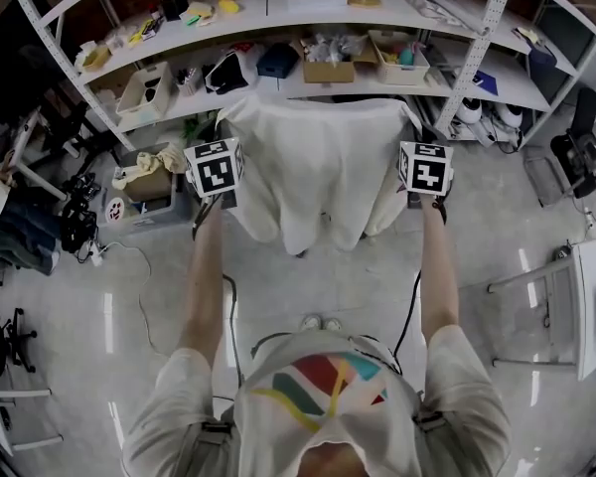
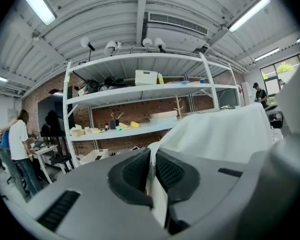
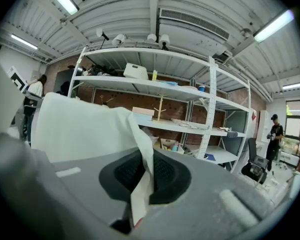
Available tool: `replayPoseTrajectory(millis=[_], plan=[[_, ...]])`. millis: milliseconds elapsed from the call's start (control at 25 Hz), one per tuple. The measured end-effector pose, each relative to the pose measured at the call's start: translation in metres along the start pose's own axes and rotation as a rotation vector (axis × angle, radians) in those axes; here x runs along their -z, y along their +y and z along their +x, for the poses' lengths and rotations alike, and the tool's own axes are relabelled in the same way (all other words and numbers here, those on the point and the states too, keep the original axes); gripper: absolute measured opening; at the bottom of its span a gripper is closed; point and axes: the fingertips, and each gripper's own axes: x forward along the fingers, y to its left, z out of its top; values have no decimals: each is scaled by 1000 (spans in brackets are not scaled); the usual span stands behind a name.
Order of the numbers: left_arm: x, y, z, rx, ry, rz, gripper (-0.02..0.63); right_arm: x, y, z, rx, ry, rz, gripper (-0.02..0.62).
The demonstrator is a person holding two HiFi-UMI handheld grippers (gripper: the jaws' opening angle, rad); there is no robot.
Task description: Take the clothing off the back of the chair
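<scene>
The cream-white garment (image 1: pixel 318 172) hangs spread wide in front of the person, its upper edge stretched from side to side and its lower folds dangling above the pale floor (image 1: pixel 497 246). Whether a chair back carries it from beneath cannot be told. The left tongs (image 2: pixel 153 164) are clamped on a fold at the garment's left side, with the dark ribbed pads pressing the cloth from both sides. The right tongs (image 3: pixel 144 166) are closed the same way on a fold at its right side, and a strip of cloth trails down between the pads. Both of the person's bare forearms reach forward. Just behind the garment stands white metal shelving (image 1: pixel 278 68), crowded with a cardboard box (image 1: pixel 328 71), bins and oddments.
</scene>
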Motion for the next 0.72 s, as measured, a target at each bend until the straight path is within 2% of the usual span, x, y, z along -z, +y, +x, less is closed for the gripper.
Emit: replayPoseTrajectory(millis=[280,720], plan=[[-38,17,-20,-47,-82,-13,17,-47,-25,-20,29,-111,23,8],[-143,30,-82,-91,-333,-3,17,-140,-45,-78,56,-330,-11,8]])
